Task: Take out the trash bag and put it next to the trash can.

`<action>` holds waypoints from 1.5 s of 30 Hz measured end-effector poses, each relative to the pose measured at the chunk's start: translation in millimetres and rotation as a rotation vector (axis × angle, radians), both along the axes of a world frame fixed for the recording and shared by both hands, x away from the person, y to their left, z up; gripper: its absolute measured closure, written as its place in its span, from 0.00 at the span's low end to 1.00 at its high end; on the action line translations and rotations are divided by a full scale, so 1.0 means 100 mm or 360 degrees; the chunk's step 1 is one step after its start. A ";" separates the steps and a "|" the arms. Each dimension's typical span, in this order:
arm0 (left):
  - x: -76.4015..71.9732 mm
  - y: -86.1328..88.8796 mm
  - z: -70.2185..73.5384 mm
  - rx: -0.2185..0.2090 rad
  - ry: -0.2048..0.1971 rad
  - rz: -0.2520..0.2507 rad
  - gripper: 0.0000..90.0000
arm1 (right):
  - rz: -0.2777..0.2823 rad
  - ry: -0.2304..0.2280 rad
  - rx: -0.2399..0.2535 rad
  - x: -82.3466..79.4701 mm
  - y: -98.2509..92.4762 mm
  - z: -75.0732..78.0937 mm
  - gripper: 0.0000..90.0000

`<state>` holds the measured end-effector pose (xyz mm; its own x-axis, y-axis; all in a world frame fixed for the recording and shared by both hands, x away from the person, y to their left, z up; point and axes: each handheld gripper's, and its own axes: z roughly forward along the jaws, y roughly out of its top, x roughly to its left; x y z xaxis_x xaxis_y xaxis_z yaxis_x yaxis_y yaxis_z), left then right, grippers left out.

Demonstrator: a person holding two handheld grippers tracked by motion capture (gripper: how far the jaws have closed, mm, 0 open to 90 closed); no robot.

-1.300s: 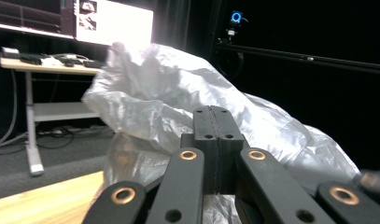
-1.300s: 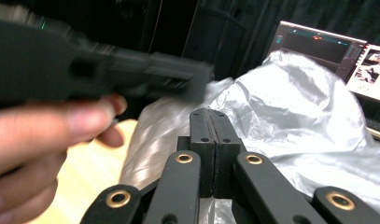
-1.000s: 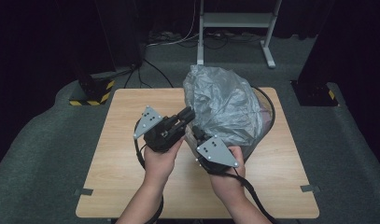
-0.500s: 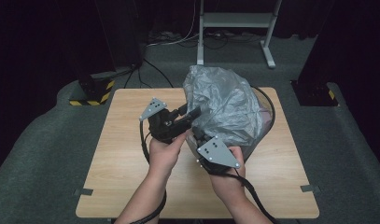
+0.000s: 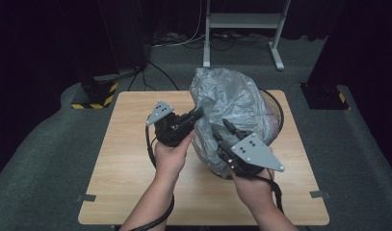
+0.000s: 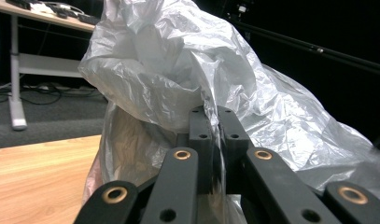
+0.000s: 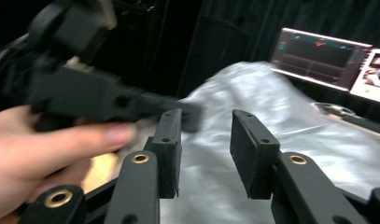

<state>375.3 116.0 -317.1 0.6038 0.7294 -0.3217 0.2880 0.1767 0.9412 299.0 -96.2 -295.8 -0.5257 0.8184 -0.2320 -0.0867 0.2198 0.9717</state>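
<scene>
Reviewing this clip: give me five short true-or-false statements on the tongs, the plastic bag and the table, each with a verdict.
1. The left tongs are shut on a fold of the grey plastic bag. True.
2. The right tongs are clamped on the bag. False: their jaws stand apart, with the plastic beyond them.
3. The bag sits over a dark round bin on the table's right half. True.
4. The wooden table is covered with a cloth. False: its bare wood shows.
5. In the high view the left tongs sit at the table's far left edge. False: they are near the middle, against the bag.
</scene>
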 end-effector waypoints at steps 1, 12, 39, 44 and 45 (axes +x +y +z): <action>-0.01 0.00 0.01 0.0004 -0.0004 0.0003 0.96 | -0.0021 0.0008 0.0013 0.01 -0.06 0.04 0.68; -0.01 0.01 0.02 0.0047 -0.0031 0.0008 0.96 | -0.0282 0.0077 0.0033 0.22 -0.81 0.14 0.57; -0.05 -0.03 0.05 0.0048 -0.0126 -0.0020 0.97 | -0.0701 0.0474 0.0030 0.49 -1.81 -1.08 0.30; -0.08 -0.04 0.09 0.0059 -0.0164 -0.0021 0.97 | -0.0710 0.0687 -0.0090 0.66 -1.86 -1.58 0.21; -0.08 -0.05 0.10 0.0060 -0.0173 -0.0021 0.97 | -0.0708 0.0712 -0.0092 0.68 -1.87 -1.64 0.21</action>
<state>366.8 110.9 -306.6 0.6431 0.7315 -0.2263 0.1859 0.1375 0.9729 367.1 -283.5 -460.0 -0.1947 0.9736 -0.1191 0.4366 0.1947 0.8783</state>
